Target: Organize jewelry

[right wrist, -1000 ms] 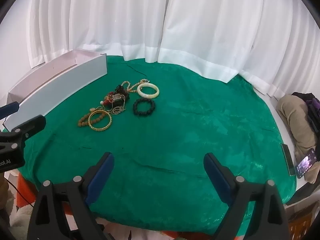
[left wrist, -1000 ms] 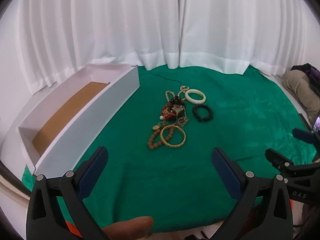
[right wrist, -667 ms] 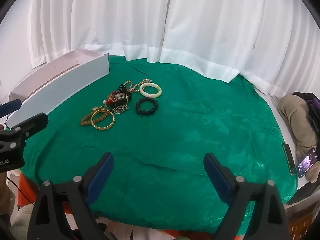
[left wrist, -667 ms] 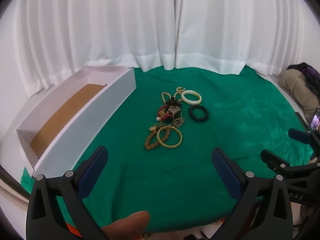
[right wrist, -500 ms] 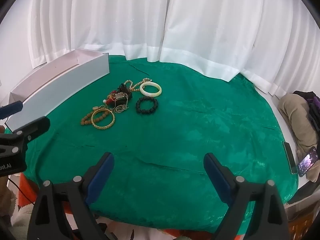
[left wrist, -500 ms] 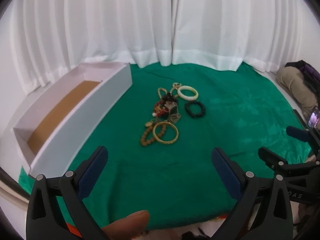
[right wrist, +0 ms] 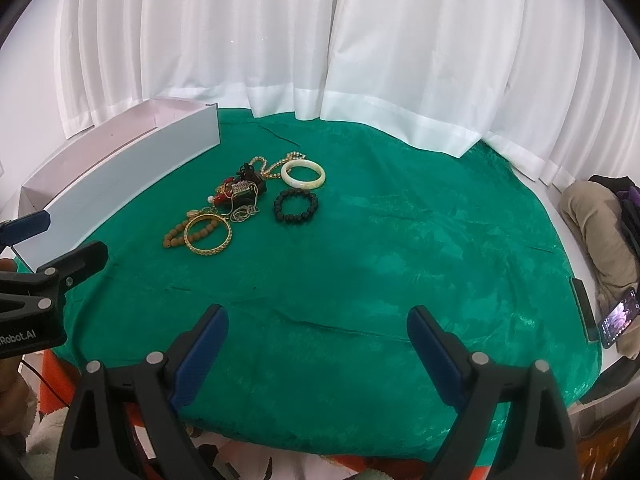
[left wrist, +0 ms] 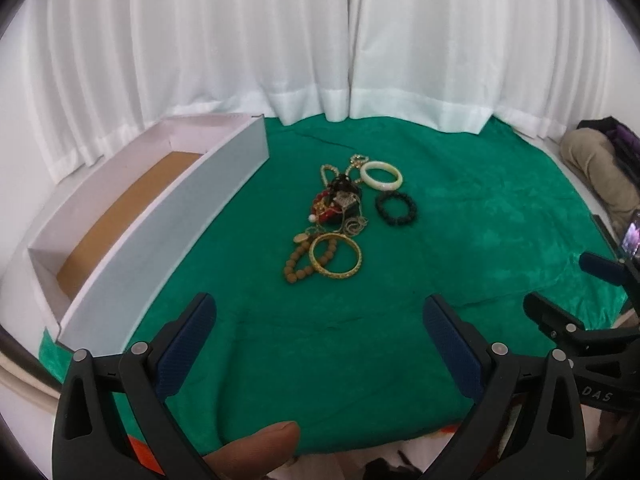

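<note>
Over the last second the jewelry has slid slightly left and farther off in my left wrist view and slightly right in my right one. Nothing on the cloth has shifted against anything else, so I judge that only my hands have drifted and sorting has not begun.

Far left sits the long white box (left wrist: 168, 236), brown floor bare, its long axis running from near left to far right along the edge of the green cloth (left wrist: 460, 240). My left gripper (left wrist: 318, 344) hangs over the near edge of the cloth, spread wide with nothing between its blue pads (left wrist: 186, 346), my thumb (left wrist: 256, 450) under it.

Right of the box, well apart from it and from both grippers, lies the pile, a strip running near to far. Nearest are the brown bead bracelet (left wrist: 298, 266) and the gold bangle (left wrist: 335, 256), which overlaps it and lies flat. Behind them is the tangle of red beads and chains (left wrist: 338, 206), then a gold chain (left wrist: 326, 172) at the far end. Just right of the tangle, the black bead bracelet (left wrist: 396, 209) lies free; beyond it is the white bangle (left wrist: 381, 176), touching the chains at its left.

My right gripper (right wrist: 318, 348) is equally spread and empty, over bare cloth at the near edge.
</note>
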### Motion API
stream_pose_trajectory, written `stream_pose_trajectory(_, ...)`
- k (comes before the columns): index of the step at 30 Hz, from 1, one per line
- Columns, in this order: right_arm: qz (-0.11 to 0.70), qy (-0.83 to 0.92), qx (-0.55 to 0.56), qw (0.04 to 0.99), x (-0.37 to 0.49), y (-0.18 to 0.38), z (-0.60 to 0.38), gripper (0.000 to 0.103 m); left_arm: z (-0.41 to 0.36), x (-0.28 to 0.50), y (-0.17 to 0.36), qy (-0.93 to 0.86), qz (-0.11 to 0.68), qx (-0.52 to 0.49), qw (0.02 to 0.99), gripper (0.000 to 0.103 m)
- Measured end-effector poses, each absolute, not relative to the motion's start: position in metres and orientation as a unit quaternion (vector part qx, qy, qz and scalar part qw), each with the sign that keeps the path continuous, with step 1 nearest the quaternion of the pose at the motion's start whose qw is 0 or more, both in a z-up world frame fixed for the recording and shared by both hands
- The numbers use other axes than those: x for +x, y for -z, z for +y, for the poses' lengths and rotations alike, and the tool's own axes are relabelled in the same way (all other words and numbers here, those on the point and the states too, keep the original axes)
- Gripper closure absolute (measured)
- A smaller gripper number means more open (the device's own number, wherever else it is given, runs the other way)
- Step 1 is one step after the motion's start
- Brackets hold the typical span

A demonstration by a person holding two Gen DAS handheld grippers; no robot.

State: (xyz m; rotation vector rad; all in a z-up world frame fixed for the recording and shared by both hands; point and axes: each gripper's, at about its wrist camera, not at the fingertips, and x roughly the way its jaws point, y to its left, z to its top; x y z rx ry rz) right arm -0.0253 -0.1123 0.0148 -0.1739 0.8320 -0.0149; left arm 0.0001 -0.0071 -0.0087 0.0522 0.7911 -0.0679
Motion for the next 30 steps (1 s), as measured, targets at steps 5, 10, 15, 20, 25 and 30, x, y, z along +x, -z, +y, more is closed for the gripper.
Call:
stream_pose_trajectory(5,0.405,0.003,-0.084,0.911,-0.026,-0.014,-0.112,0.01,-0.007,-0.001,0.012,0.033,0.39,0.025,0.92,0.0)
stream_pose_trajectory(10,0.407,0.002,-0.084,0.91,-0.024,-0.014,-0.111,0.01,-0.006,0.001,0.013,0.035,0.394,0.024,0.918,0.0)
stream_pose_trajectory(15,0.407,0.003,-0.083,0.91,-0.024,-0.014,-0.111,0.01,-0.007,0.001,0.016,0.035,0.399,0.025,0.916,0.0)
stream_pose_trajectory(20,0.406,0.003,-0.084,0.91,-0.025,-0.013,-0.111,0.01,-0.008,0.003,0.019,0.037,0.408,0.023,0.912,0.0)
stream_pose_trajectory(25,0.407,0.002,-0.084,0.91,-0.025,-0.014,-0.111,0.01,-0.006,0.002,0.019,0.033,0.409,0.024,0.912,0.0)
stream_pose_trajectory(30,0.406,0.001,-0.084,0.91,-0.025,-0.014,-0.112,0.01,-0.005,0.0,0.016,0.03,0.4,0.025,0.916,0.0)
